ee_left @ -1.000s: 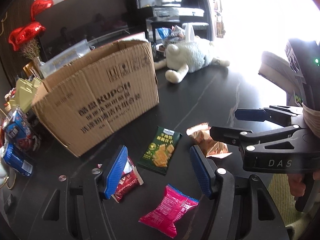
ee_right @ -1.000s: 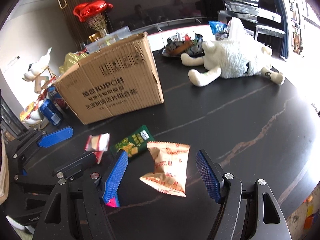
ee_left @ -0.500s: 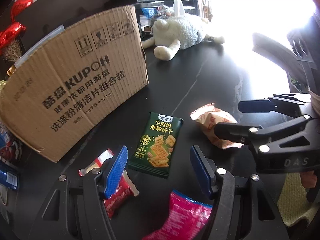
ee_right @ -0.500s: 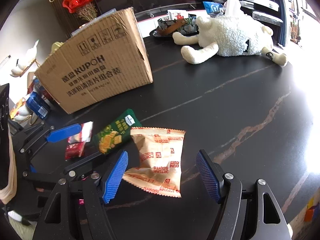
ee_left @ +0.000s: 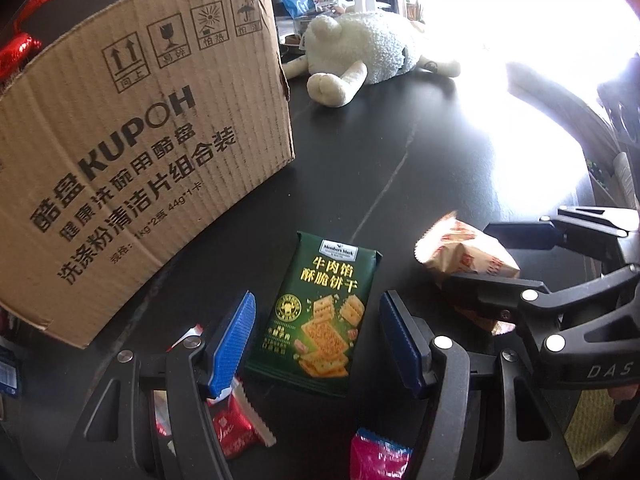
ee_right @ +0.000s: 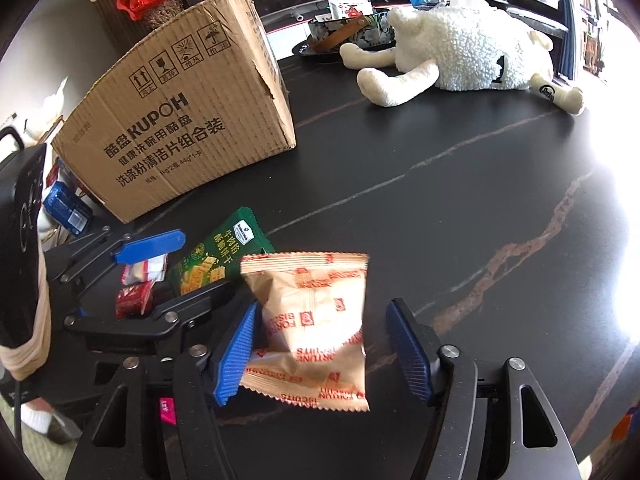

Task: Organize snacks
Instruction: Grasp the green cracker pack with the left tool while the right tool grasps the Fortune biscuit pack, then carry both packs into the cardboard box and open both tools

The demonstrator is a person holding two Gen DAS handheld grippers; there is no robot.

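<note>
On the black table a green biscuit packet [ee_left: 324,312] lies flat. My left gripper [ee_left: 317,296] hangs low over it, open, one blue pad on each side, neither touching it. A tan biscuit packet [ee_right: 312,280] lies between the pads of my right gripper [ee_right: 323,306], whose jaws are closing. The left pad is at the packet's edge and a gap remains at the right pad. The left wrist view shows the same tan packet [ee_left: 460,248] inside my right gripper [ee_left: 492,258]. A red packet [ee_left: 236,428] and a pink packet [ee_left: 376,456] lie under my left gripper.
A brown cardboard box [ee_left: 140,152] stands behind the packets at the left, its top open. A white plush toy [ee_right: 460,56] lies at the table's far side beside a dish of items [ee_right: 344,36]. Blue snack packs [ee_right: 64,208] sit left of the box.
Both grippers have sunk toward the table. The left one moved forward from over the pink packet to straddle the green one. The right jaws have narrowed around the tan packet.
</note>
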